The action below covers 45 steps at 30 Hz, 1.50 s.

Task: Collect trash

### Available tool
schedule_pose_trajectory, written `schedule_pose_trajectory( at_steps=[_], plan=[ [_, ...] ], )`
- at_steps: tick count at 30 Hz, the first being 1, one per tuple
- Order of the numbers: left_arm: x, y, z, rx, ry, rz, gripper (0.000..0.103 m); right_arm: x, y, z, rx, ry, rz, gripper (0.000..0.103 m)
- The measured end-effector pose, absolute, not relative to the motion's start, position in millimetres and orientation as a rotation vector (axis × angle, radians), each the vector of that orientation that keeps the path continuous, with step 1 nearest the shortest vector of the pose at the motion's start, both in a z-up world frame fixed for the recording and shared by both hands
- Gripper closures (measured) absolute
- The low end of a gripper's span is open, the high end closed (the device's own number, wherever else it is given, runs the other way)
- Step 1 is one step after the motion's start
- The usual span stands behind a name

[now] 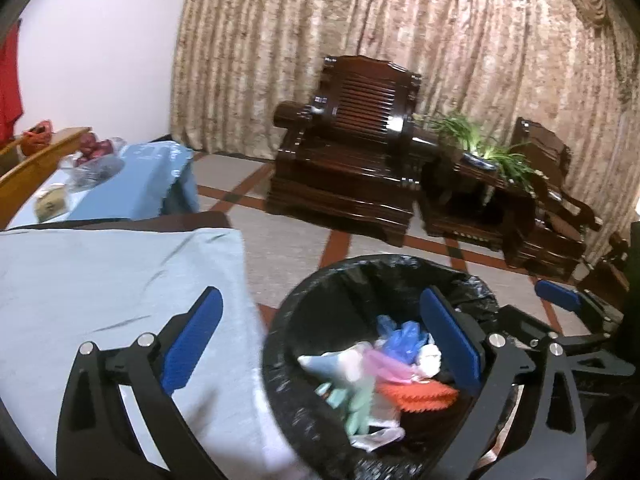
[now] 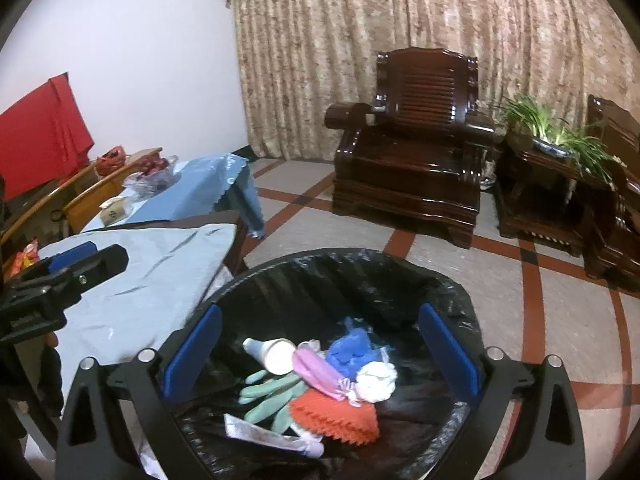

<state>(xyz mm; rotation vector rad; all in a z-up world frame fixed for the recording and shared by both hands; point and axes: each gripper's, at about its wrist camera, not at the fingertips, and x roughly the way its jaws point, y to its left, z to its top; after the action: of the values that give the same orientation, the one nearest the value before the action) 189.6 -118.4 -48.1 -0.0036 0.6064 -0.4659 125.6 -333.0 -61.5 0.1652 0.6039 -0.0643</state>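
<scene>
A round bin lined with a glossy black plastic bag (image 2: 360, 276) fills the lower centre of the right wrist frame. In it lies a loose heap: a white plastic bottle (image 2: 272, 354) on its side, pale green rubber gloves (image 2: 268, 396), a pink wrapper (image 2: 316, 372), crumpled blue plastic (image 2: 352, 350), a white wad (image 2: 376, 380), and an orange zigzag-edged piece (image 2: 340, 418).
</scene>
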Motion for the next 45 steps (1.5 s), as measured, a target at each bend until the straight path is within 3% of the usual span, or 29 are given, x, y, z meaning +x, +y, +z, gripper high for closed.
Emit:
schedule_pose_trajectory(
  at_steps=[21, 45],
  plan=[
    [111.6, -41.4, -2.0, -0.022, 0.583, -0.304, 0.006, 81.1, -260.1, -15.0, 0.116, 0.564, 0.068, 0.006],
    [58.5, -22.3, 29.6, 0.008, 0.507, -0.264, 0.006, 44.3, -233.8, 14.7, 0.081, 0.495, 0.110, 0.006]
  ],
)
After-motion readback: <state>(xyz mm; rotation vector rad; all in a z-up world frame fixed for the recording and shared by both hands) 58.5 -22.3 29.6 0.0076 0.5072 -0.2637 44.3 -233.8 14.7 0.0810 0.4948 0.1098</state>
